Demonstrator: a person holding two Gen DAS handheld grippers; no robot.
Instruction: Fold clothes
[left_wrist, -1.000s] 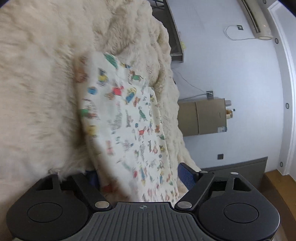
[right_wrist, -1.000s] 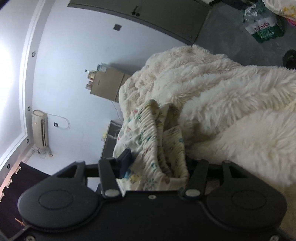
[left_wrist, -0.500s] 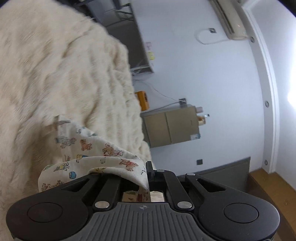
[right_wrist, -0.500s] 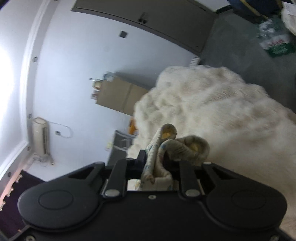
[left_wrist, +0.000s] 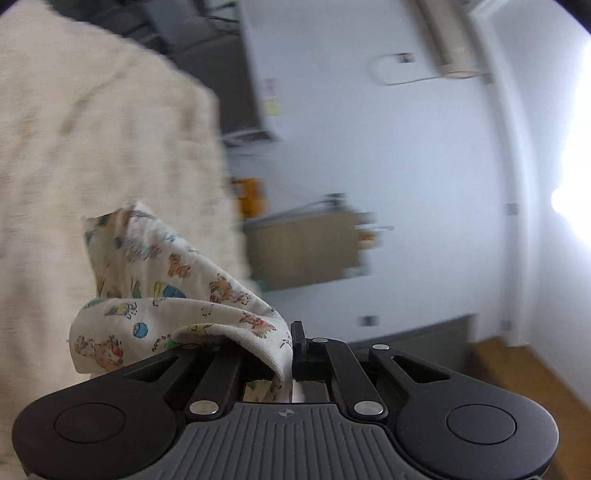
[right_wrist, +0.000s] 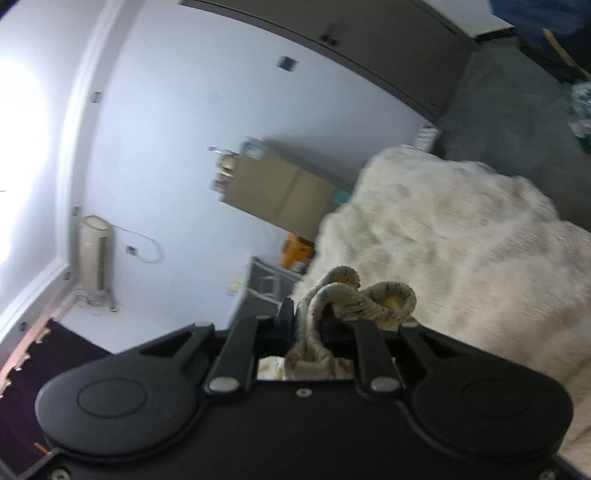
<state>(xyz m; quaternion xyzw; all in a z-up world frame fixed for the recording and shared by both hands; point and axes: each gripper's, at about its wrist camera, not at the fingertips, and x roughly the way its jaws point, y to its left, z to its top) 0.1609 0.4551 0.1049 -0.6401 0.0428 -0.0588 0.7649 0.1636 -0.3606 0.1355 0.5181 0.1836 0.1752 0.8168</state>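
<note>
Closest to me in the left wrist view, my left gripper (left_wrist: 291, 343) is pinched tight on the garment (left_wrist: 177, 291) — a cream cloth printed with small coloured animals. The cloth bunches over the jaws, drapes off to the left of them and hangs in front of the blanket (left_wrist: 96, 147), clear of its surface as far as I can see.

In the right wrist view, my right gripper (right_wrist: 308, 325) has the same garment (right_wrist: 354, 299) between its jaws, which are closing on it; the pads already press a gathered, ribbed edge that loops up and over to the right in two rolled folds. More of the cloth shows below, inside the gripper frame.

Behind the garment lies the fluffy cream blanket (right_wrist: 461, 258), blurred in both views, filling the left side for the left camera and the right side for the right one.

Past the blanket's far edge sits an orange box (right_wrist: 295, 251), and beyond that a tan cabinet (right_wrist: 280, 192) against the pale wall, with small items on top that I cannot make out. Farther off from the blanket, an air conditioner (right_wrist: 94, 254) is mounted on the wall, a cable looping from it — and a dark cupboard (right_wrist: 332, 48) runs along the same wall.
</note>
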